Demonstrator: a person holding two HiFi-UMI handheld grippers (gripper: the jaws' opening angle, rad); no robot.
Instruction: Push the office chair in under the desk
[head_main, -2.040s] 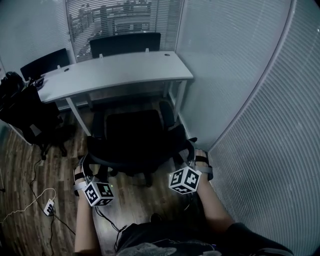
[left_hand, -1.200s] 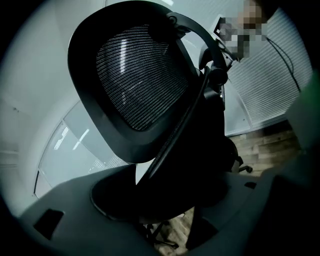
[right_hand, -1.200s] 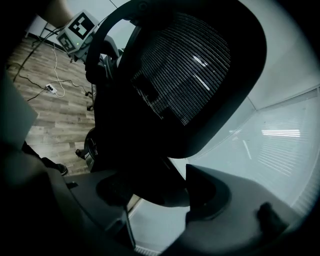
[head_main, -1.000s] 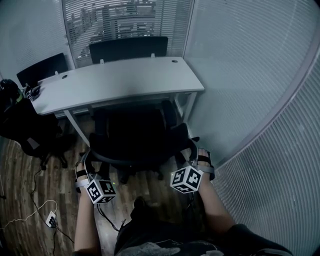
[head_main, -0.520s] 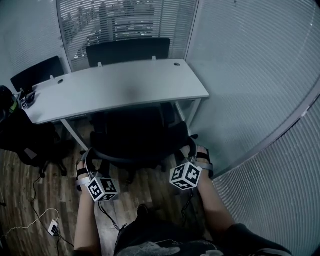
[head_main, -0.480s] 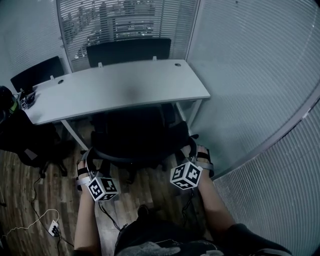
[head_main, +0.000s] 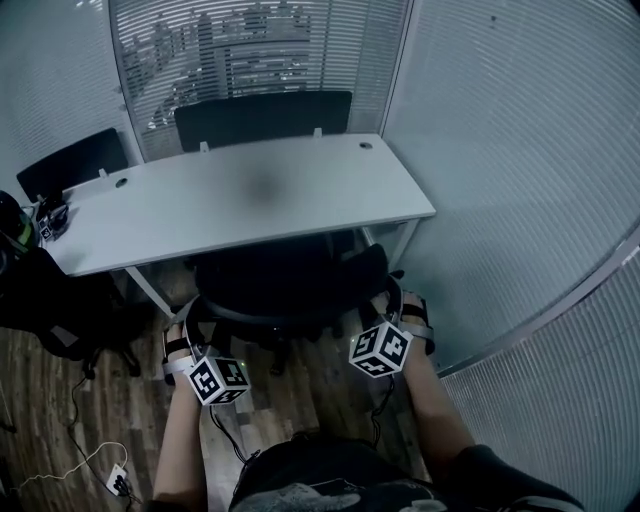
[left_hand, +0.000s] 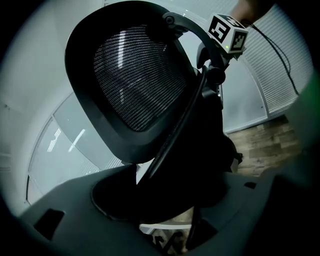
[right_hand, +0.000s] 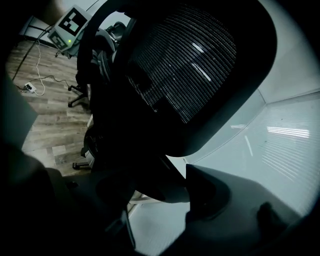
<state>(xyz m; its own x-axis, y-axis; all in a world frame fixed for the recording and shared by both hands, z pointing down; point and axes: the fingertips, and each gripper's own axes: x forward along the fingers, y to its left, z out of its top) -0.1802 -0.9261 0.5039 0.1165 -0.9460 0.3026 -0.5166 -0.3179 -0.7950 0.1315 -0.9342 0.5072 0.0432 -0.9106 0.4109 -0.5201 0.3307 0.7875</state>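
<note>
Office chair (head_main: 285, 285) faces desk (head_main: 250, 200), seat under it (backrest nearest person); left gripper (head_main: 190, 325), right gripper (head_main: 392, 308) fingers clamp backrest

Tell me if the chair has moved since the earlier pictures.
Yes. The chair rolled forward; its seat now lies mostly under the desk.

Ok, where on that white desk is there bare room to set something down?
The white rectangular desk top is bare from its middle to the right end by the striped glass wall. Its left end is crowded by small dark items. The black mesh office chair fills the gap under the front edge.
</note>
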